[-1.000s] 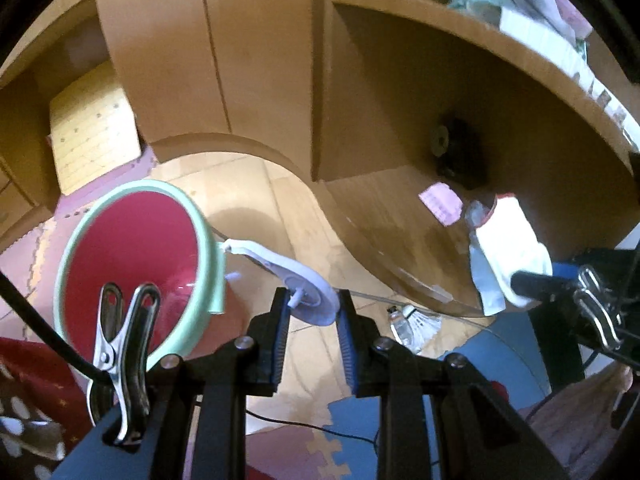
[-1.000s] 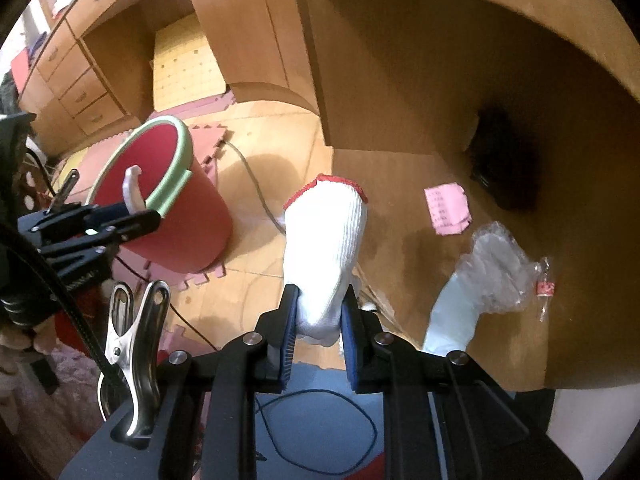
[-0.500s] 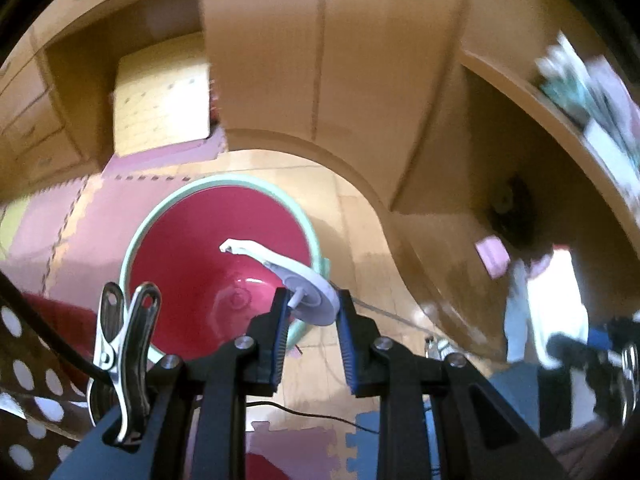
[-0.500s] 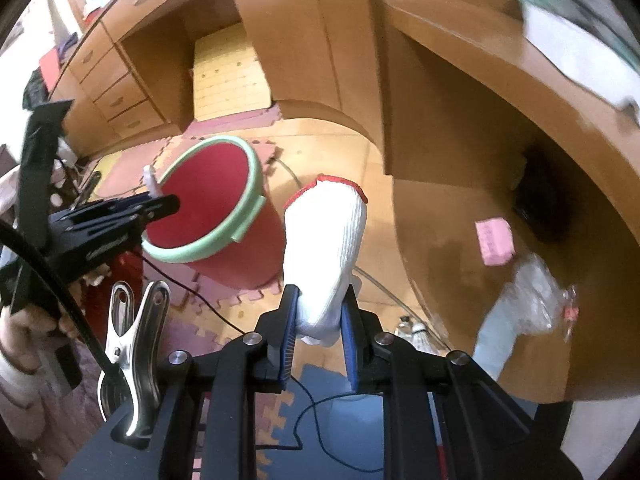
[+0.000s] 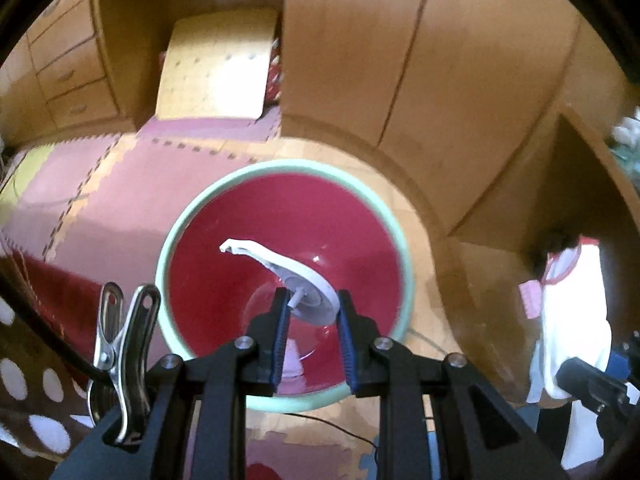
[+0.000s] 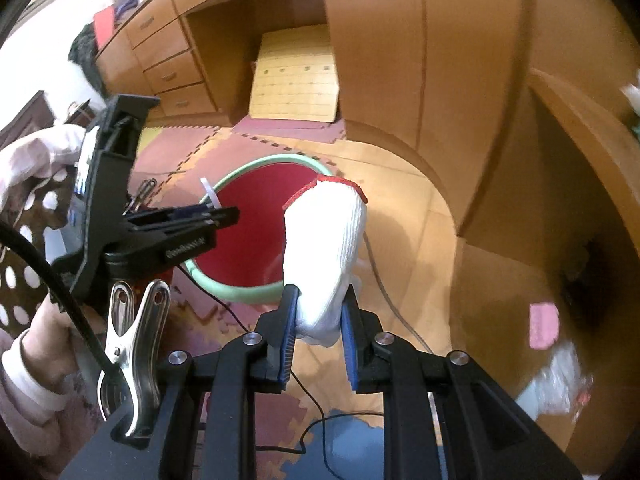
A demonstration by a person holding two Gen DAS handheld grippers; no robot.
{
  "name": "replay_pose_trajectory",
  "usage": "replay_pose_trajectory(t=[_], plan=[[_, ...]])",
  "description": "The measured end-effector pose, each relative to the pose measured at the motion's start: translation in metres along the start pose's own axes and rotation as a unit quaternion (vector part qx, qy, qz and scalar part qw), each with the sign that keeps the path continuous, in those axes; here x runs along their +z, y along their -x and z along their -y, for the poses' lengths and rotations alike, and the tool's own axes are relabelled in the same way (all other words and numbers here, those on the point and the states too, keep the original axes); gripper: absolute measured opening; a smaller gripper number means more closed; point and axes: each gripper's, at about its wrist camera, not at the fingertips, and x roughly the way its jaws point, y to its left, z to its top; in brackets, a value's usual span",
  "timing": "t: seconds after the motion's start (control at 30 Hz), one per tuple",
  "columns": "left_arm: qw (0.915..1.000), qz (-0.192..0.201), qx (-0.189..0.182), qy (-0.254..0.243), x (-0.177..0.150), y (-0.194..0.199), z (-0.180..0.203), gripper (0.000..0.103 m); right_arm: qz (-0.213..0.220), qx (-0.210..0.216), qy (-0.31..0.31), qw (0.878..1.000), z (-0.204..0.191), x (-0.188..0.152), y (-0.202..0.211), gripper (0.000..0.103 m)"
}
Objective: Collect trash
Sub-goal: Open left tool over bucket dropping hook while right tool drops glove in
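The bin (image 6: 256, 240) has its near-left rim hidden behind the left gripper (image 6: 224, 216) in the right wrist view. The glove (image 5: 568, 320) is cut off low at the frame's right edge. Clear plastic (image 6: 560, 384) on the shelf is blurred.

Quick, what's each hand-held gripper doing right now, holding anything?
Left hand-held gripper: closed on a white plastic hook, above the red bin.
Right hand-held gripper: closed on a white glove with a red cuff.
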Motion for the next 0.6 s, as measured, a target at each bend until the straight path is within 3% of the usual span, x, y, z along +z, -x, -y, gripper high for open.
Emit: replay_pose_trajectory(t=[0.13, 0.4, 0.6], plan=[[0.9997, -0.017, 0.008, 0.015, -0.004, -0.014, -0.015, 0.024, -0.011, 0.017, 0.021, 1.0, -0.013, 0.009, -0.027, 0.021], [0.9957, -0.049, -0.018, 0.077, 0.006, -0.035, -0.041, 0.024, -0.019, 0.04, 0.037, 0.998, -0.03, 0.024, -0.07, 0.021], [0.9955, -0.048, -0.015, 0.08, 0.017, -0.036, -0.041, 0.024, -0.033, 0.052, 0.03, 0.998, -0.029, 0.029, -0.097, 0.021]])
